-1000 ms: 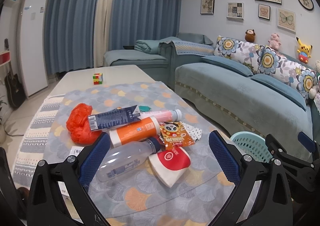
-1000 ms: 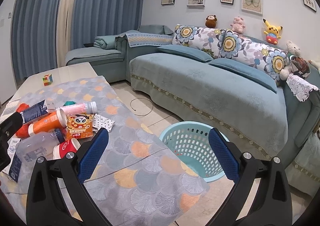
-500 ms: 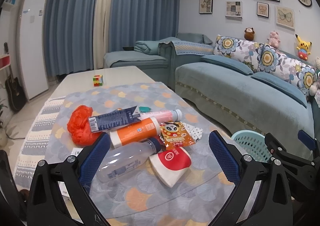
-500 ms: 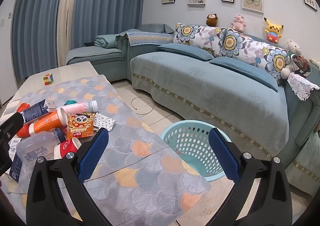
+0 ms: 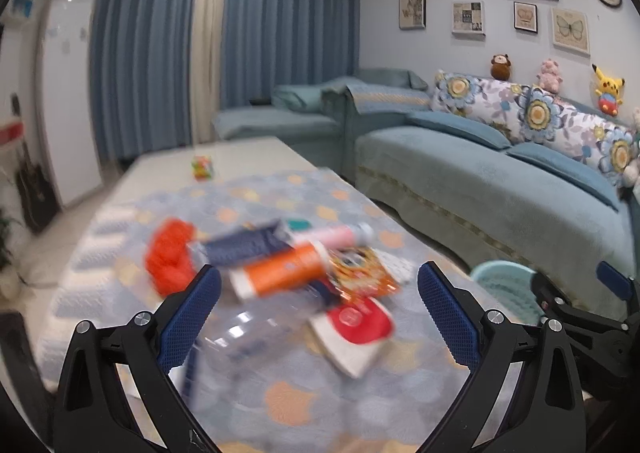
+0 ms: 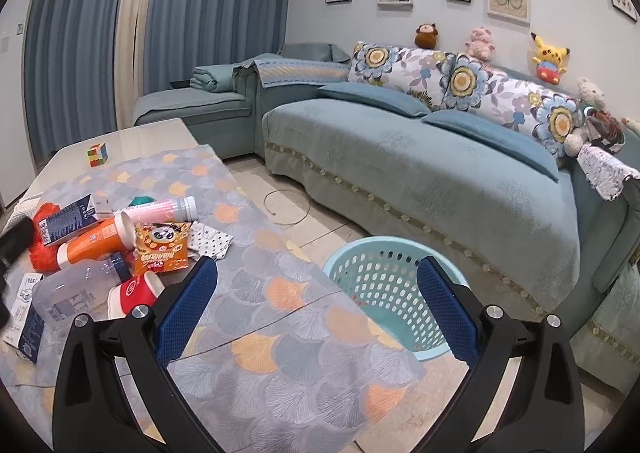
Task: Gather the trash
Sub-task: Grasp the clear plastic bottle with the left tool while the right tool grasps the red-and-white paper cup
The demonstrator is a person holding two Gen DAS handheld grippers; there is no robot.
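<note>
Clear bottle (image 5: 256,337) lying in trash pile on table, straight ahead of left gripper (image 5: 319,313) (nearer tool), long axis slanting up-right; both left and right gripper (image 6: 316,311) spread, empty; basket (image 6: 384,285) on floor rightward

Heap of trash (image 6: 108,249) on the patterned tablecloth (image 6: 280,293); aqua perforated basket (image 6: 384,293) upright on the floor beside.

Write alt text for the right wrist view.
The open right gripper hovers empty between a trash pile, including an orange bottle and snack packet, on a patterned table and a teal basket by a sofa.
</note>
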